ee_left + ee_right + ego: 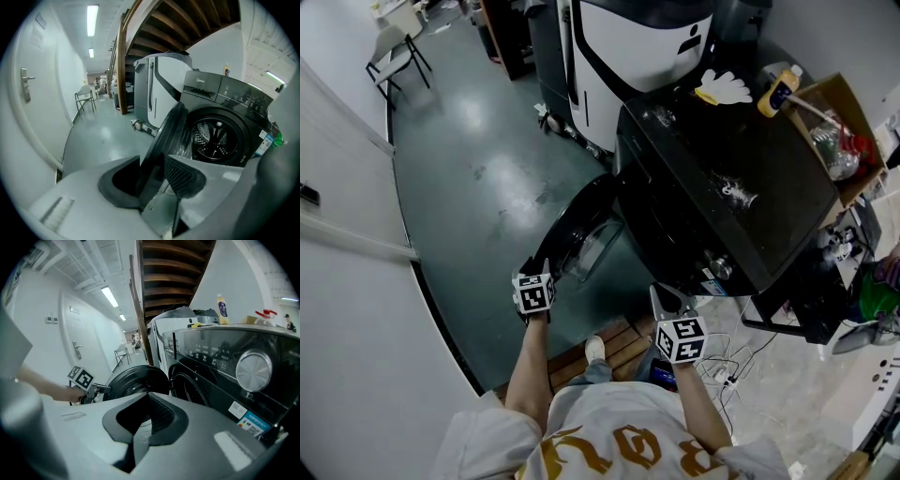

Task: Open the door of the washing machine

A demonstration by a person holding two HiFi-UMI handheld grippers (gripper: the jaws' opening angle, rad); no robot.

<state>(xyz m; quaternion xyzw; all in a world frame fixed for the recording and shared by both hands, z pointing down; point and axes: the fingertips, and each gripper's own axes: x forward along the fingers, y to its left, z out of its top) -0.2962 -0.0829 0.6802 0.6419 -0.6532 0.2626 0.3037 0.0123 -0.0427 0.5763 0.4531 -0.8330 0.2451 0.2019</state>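
A black front-loading washing machine (pixel 712 187) stands on the right, and its round door (pixel 581 225) is swung wide out to the left. My left gripper (pixel 536 272) is shut on the door's outer rim. In the left gripper view the door rim (pixel 164 136) passes between the two pads of the left gripper (pixel 152 178), and the open drum (pixel 215 138) shows behind it. My right gripper (pixel 667 298) hovers shut and empty in front of the machine's lower front. The right gripper view shows the right gripper (pixel 147 420), the door (pixel 131 380) and the control panel (pixel 220 357).
A white and black appliance (pixel 628 47) stands behind the machine. On top lie a white glove (pixel 722 87) and a yellow bottle (pixel 778 91), beside a cardboard box (pixel 844 131). A wooden pallet (pixel 619 347) and cables (pixel 727 375) lie underfoot. A chair (pixel 394 56) stands far left.
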